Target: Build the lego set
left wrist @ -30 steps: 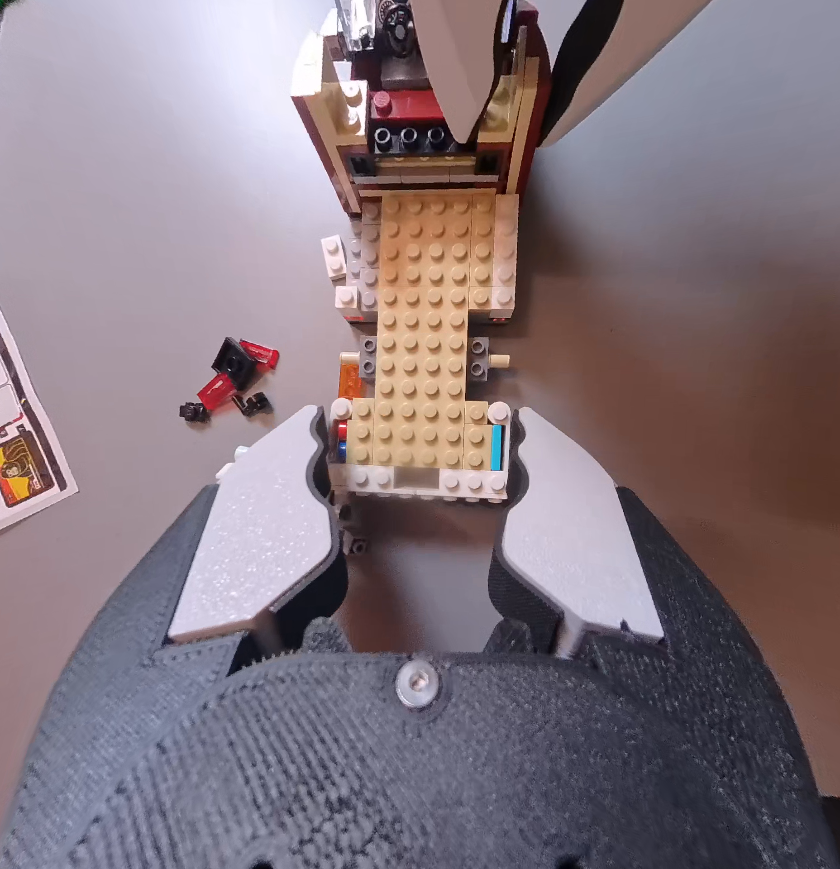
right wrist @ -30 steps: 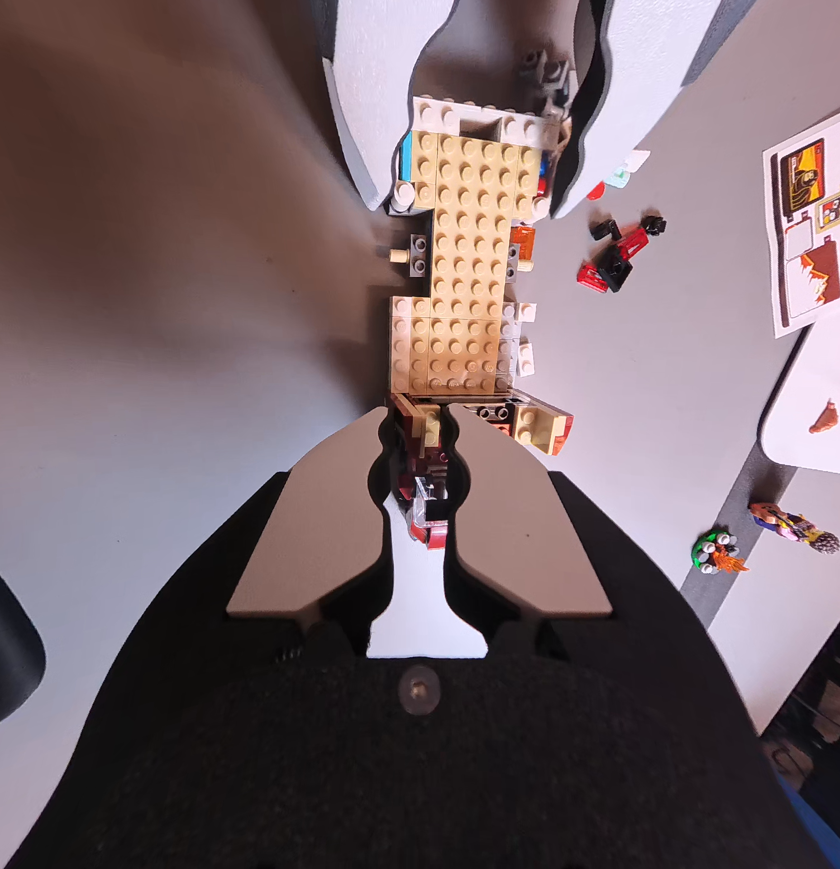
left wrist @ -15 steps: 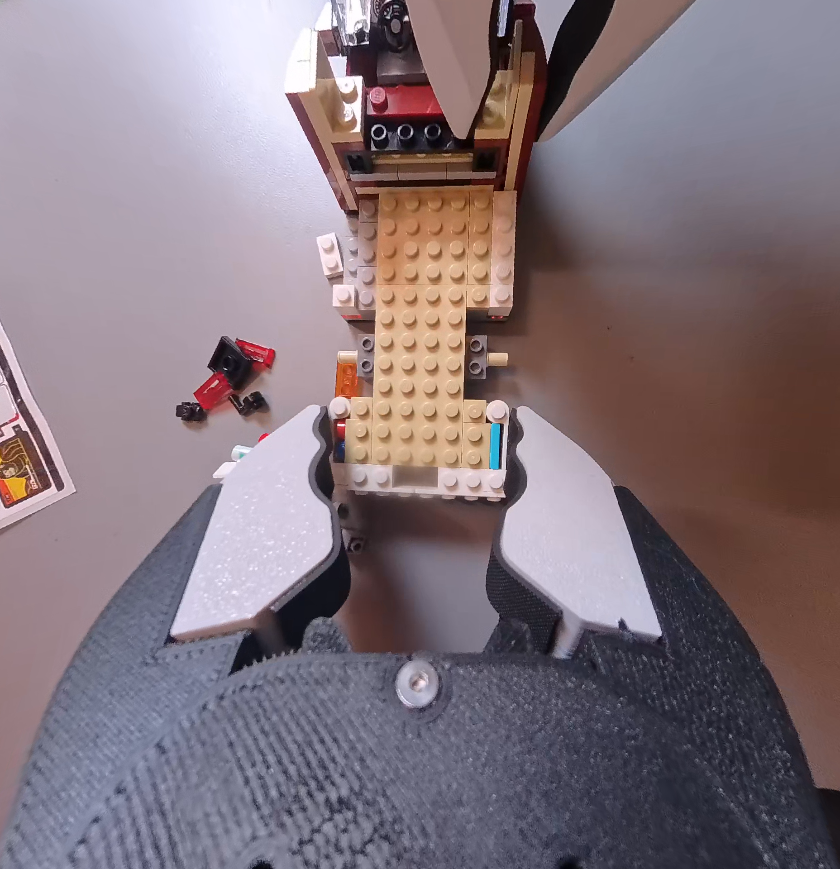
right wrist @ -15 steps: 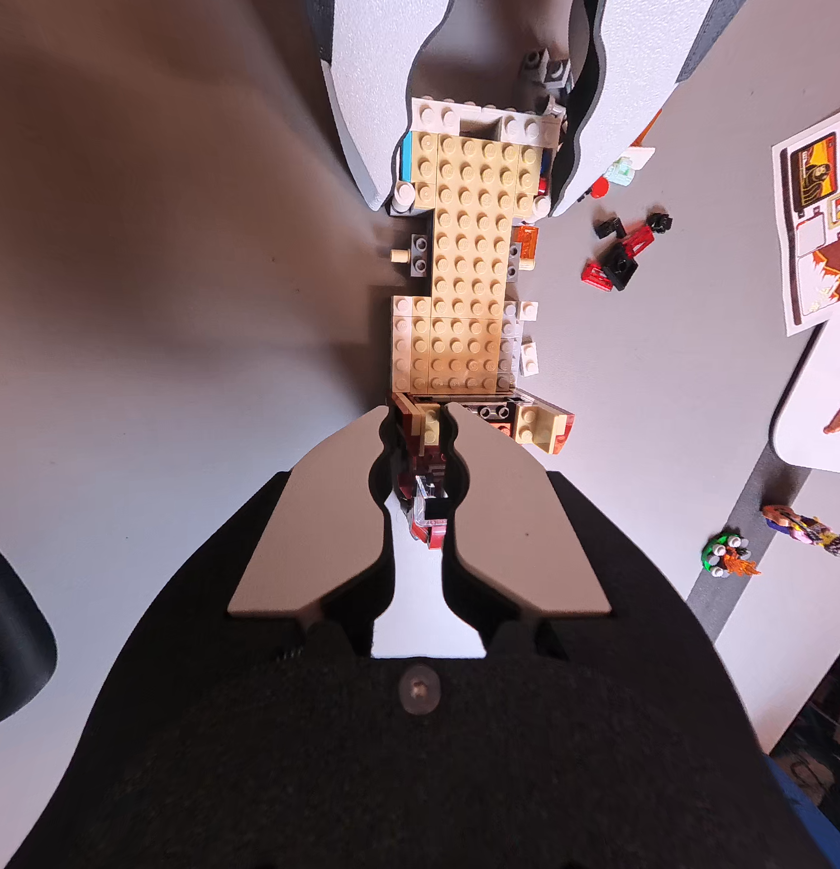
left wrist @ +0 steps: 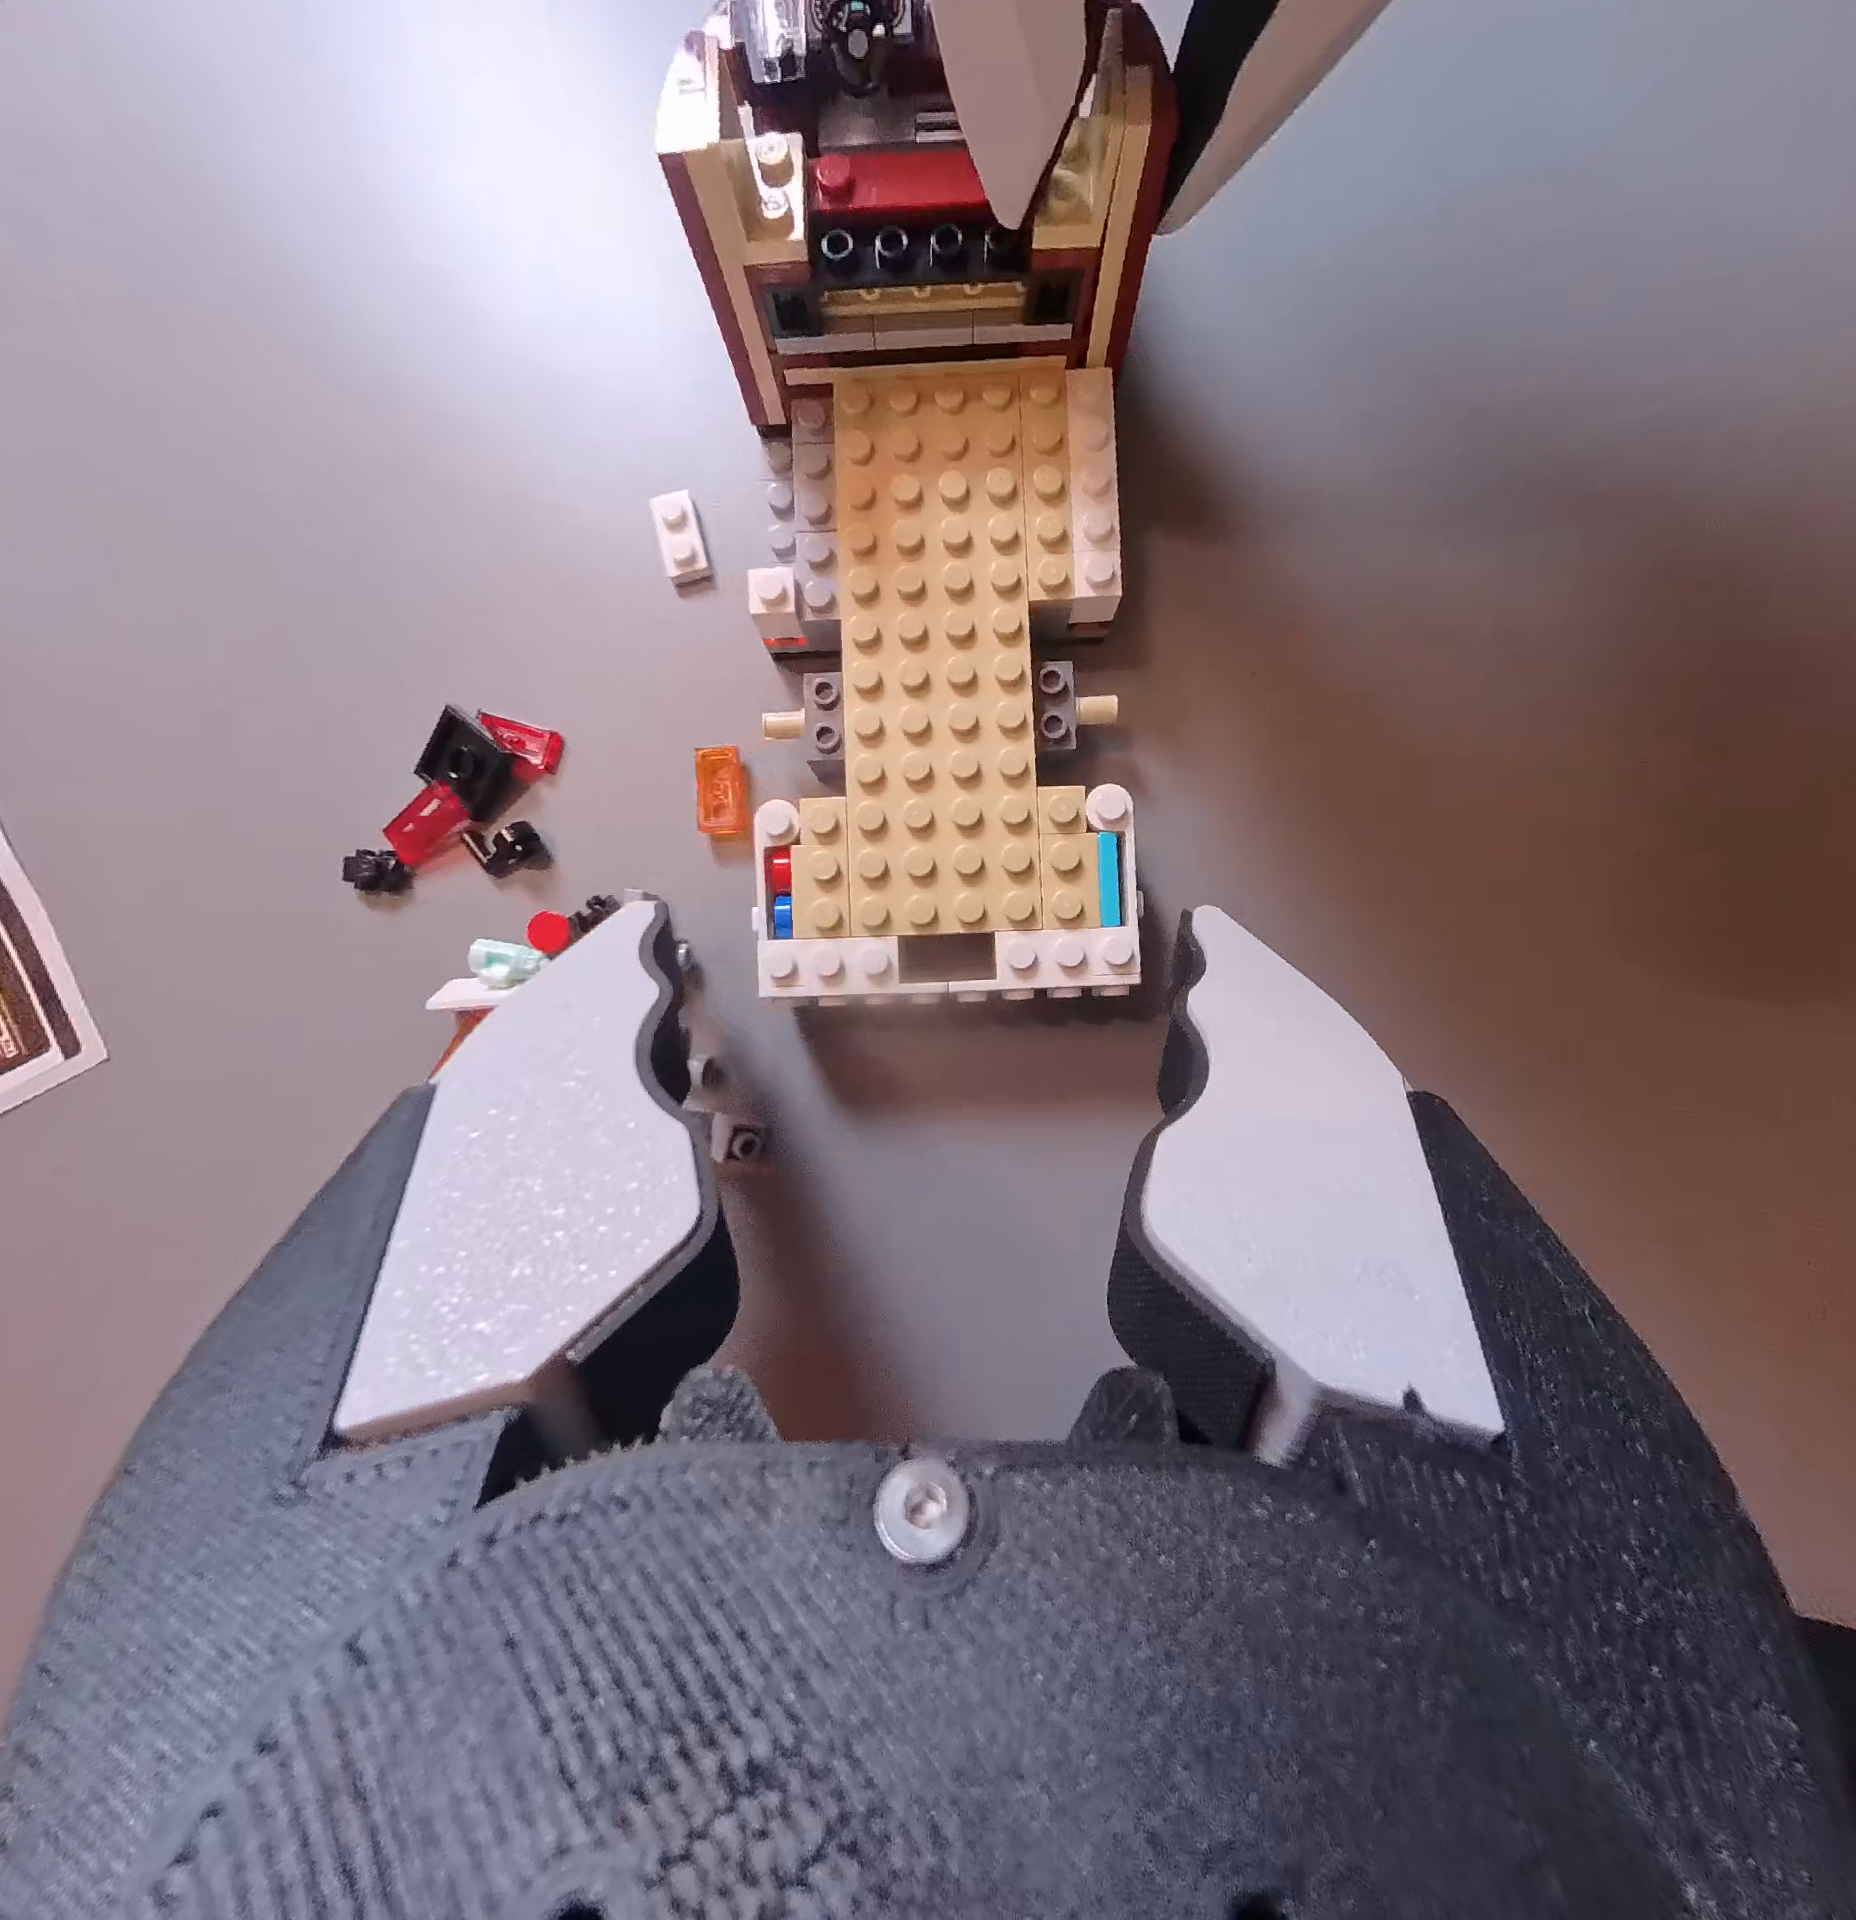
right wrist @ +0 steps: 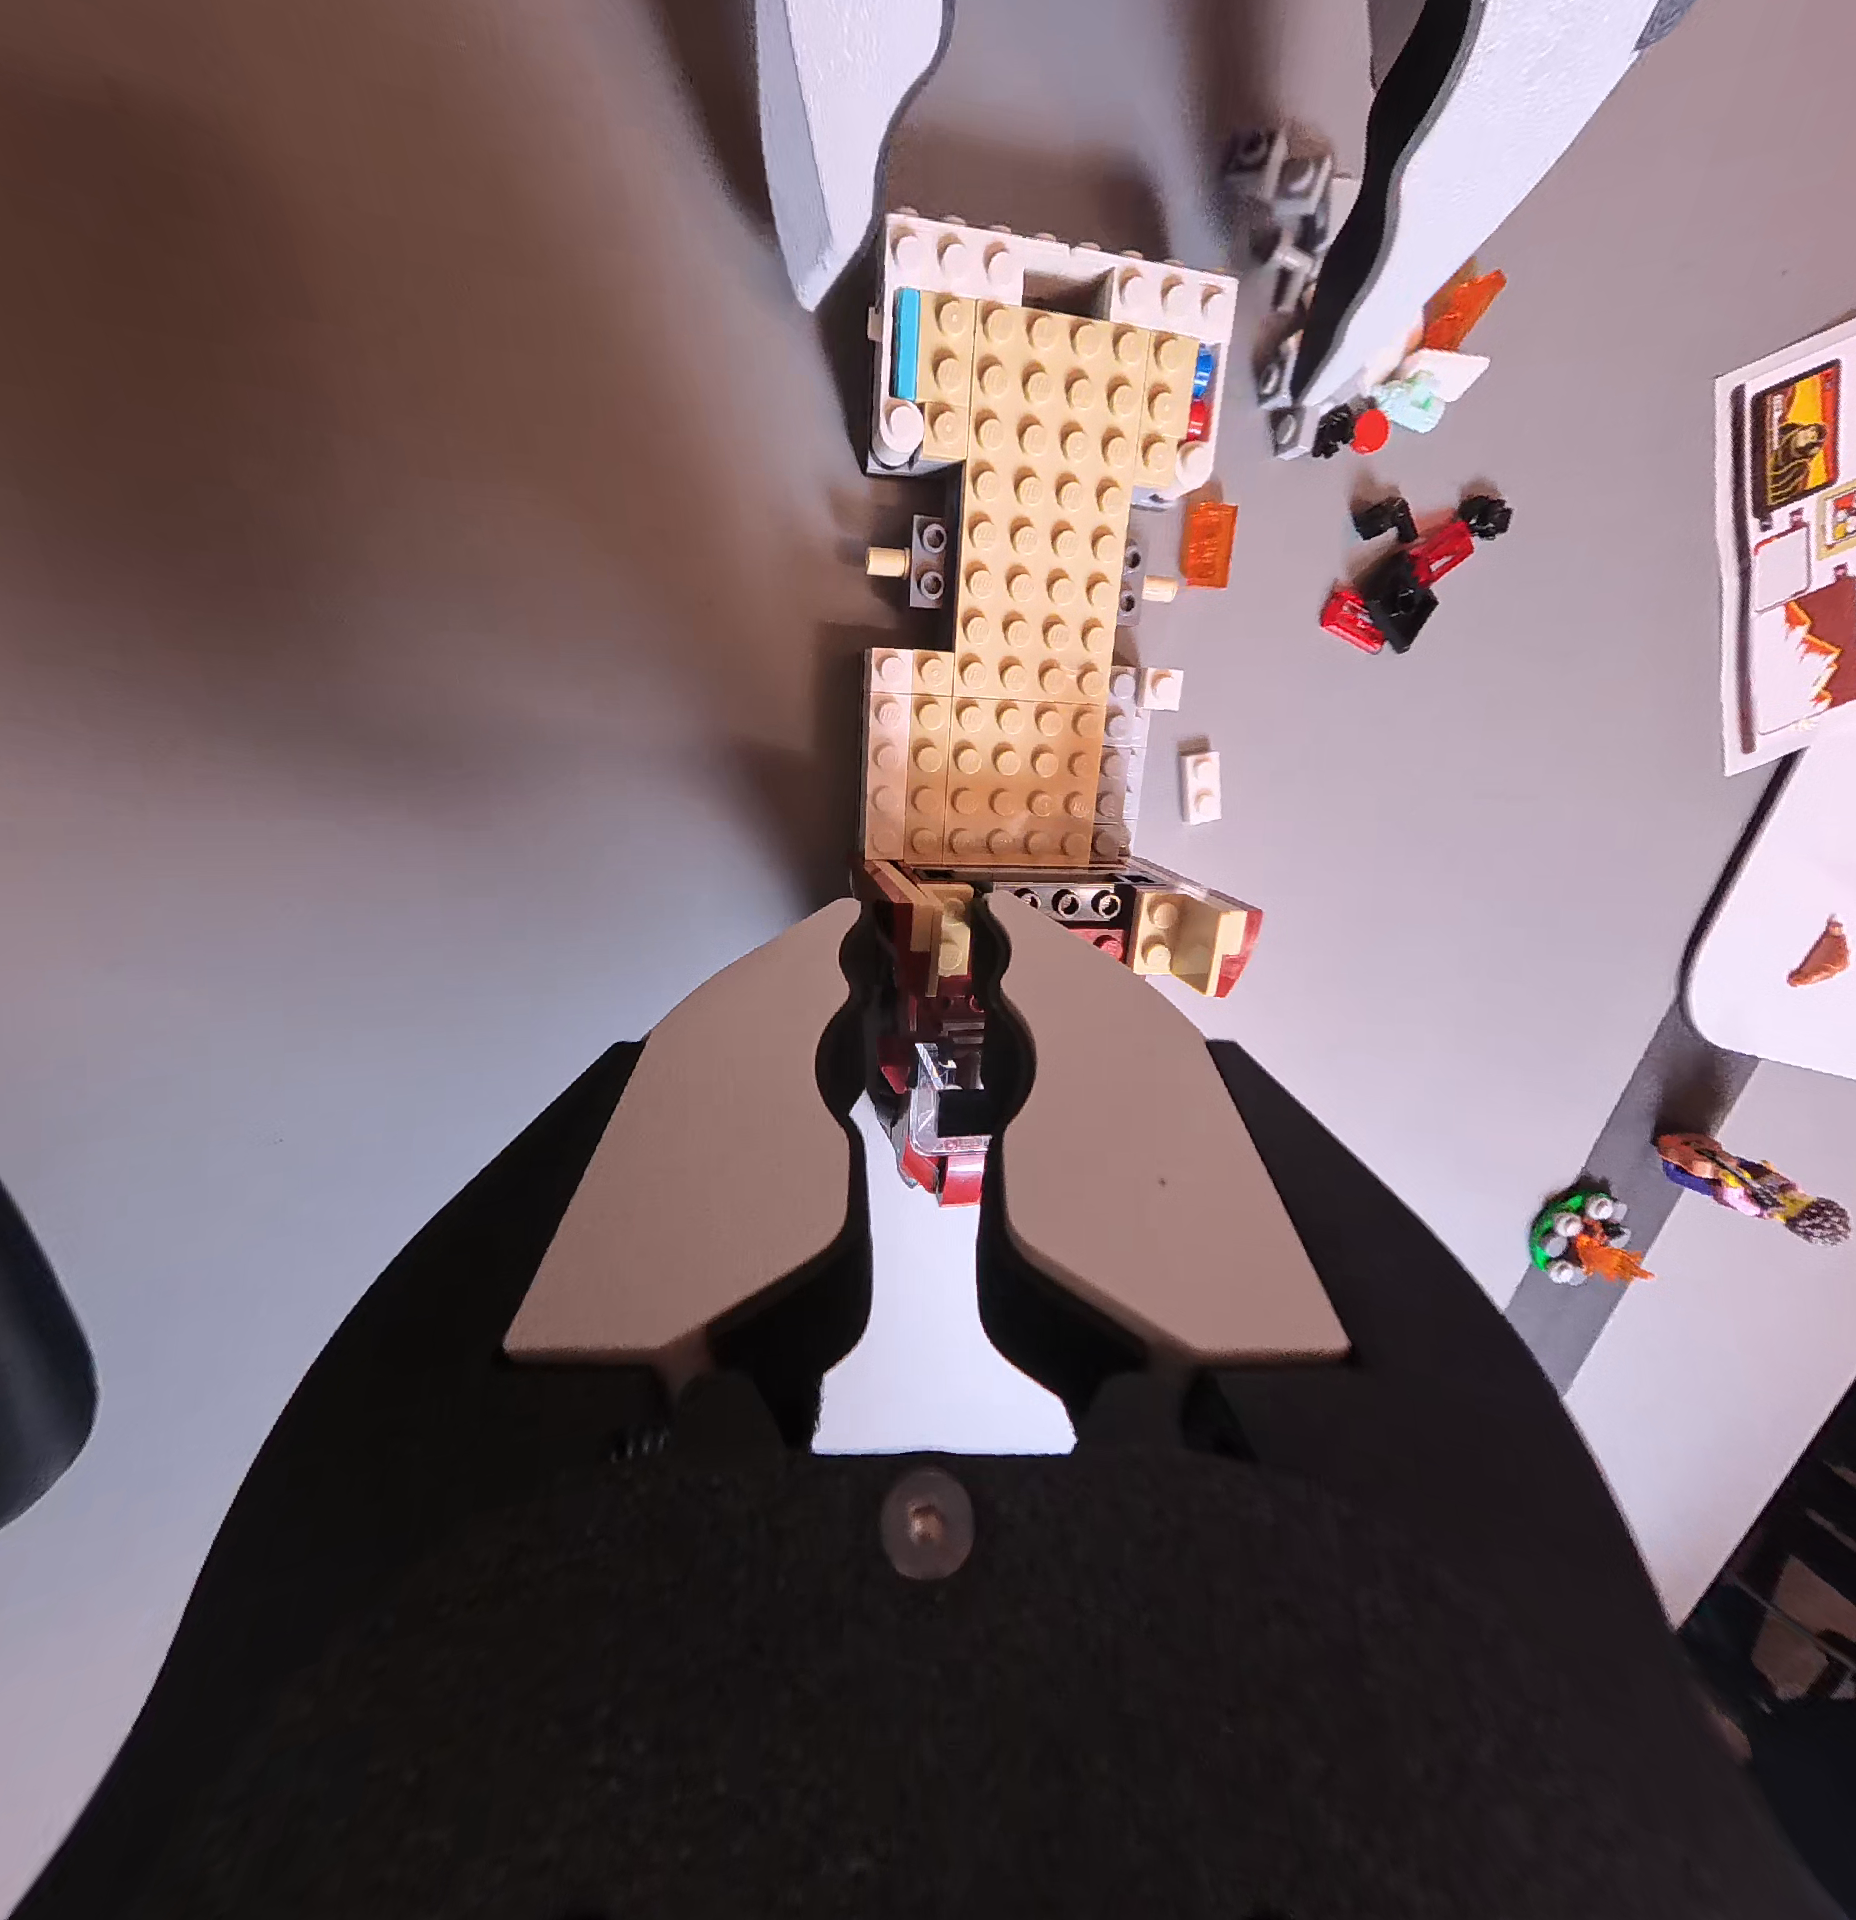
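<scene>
The lego model, a long tan studded plate with a white near end and a dark red cab at the far end, lies on the grey table. My left gripper is open and empty, its fingers just short of the white end, one to each side. My right gripper is shut on the dark red cab, and its pale fingers show at the top of the left wrist view. The model stretches away from the right gripper, with the left gripper's fingers beyond its white end.
Loose pieces lie beside the model: an orange clear tile, a white two-stud plate, red and black parts and small grey bricks. A sticker sheet, a white tray, a minifigure and a green plant piece lie farther off. My hands' fingertips stand some 11 centimetres from each other.
My left gripper has opened wider, let go of the model's white end and drawn back from it. My right gripper stays shut on the cab.
</scene>
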The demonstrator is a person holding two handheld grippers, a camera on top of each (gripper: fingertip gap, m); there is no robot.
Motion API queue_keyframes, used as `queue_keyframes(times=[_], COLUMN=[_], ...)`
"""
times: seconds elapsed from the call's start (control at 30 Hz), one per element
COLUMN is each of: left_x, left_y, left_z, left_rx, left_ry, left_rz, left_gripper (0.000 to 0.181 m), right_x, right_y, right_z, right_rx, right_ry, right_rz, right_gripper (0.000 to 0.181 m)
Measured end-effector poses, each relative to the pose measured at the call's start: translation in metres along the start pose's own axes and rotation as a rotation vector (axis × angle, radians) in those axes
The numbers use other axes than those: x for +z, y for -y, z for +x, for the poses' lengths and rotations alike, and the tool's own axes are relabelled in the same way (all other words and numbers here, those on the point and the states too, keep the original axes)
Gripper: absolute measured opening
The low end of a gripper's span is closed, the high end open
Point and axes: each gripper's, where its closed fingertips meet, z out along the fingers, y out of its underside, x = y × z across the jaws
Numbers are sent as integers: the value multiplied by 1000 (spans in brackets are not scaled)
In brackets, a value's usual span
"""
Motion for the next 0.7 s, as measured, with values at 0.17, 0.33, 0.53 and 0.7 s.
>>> queue_keyframes(times=[0.17, 0.33, 0.53, 0.7], left_x=[-15, -21, 11, 13], left_y=[2, 7, -2, 3], left_z=[6, 18, 35, 32], left_rx=[11, -10, 11, -1], left_ry=[-4, -44, -70, -39], left_rz=[16, 56, -30, -3], left_gripper=[91, 90, 89, 81], right_x=[-3, -5, -8, -15], right_y=[-2, -1, 1, 4], right_z=[-12, -22, -21, -18], right_rx=[-21, -51, -27, 43], right_ry=[9, 11, 8, -1], right_rz=[16, 44, 79, 125], right_gripper=[17, 17, 20, 26])
